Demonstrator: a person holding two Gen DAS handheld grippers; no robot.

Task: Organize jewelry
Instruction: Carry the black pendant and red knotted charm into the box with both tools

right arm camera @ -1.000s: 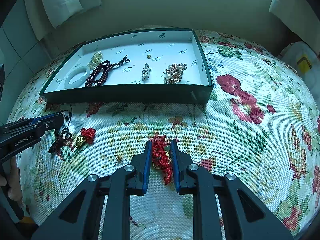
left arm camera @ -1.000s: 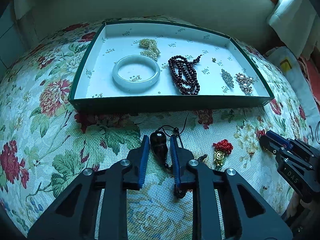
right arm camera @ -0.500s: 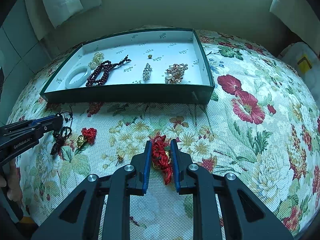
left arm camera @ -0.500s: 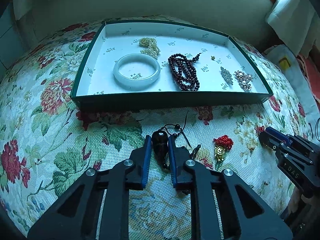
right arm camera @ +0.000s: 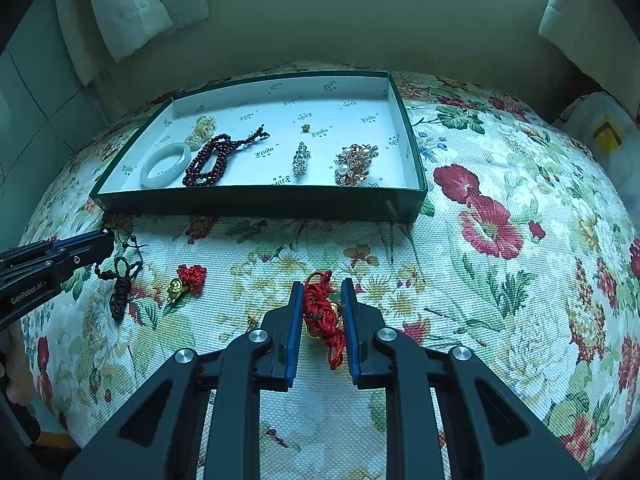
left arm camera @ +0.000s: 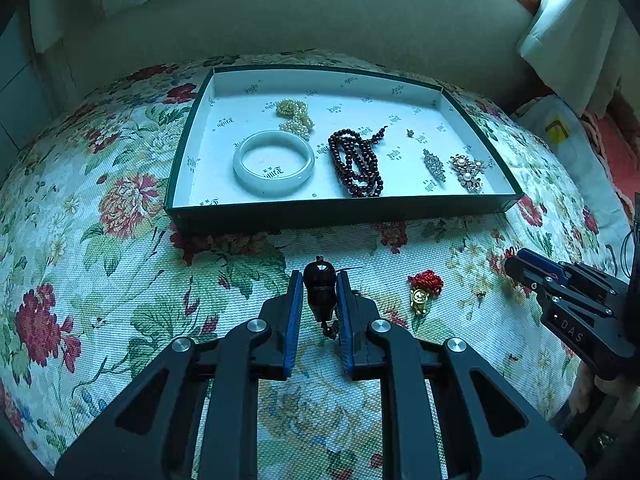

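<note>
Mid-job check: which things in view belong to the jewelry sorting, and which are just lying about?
Job:
left tongs shut on dark pendant
right tongs around red knotted cord
gold charm with red knot
green tray

Lying about:
floral cloth
white curtain

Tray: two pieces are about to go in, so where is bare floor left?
The tray has a bare strip along its back wall, and a patch right of the small gold charm. Its front row is crowded: bangle, dark beads, silver brooch, pearl brooch.
</note>
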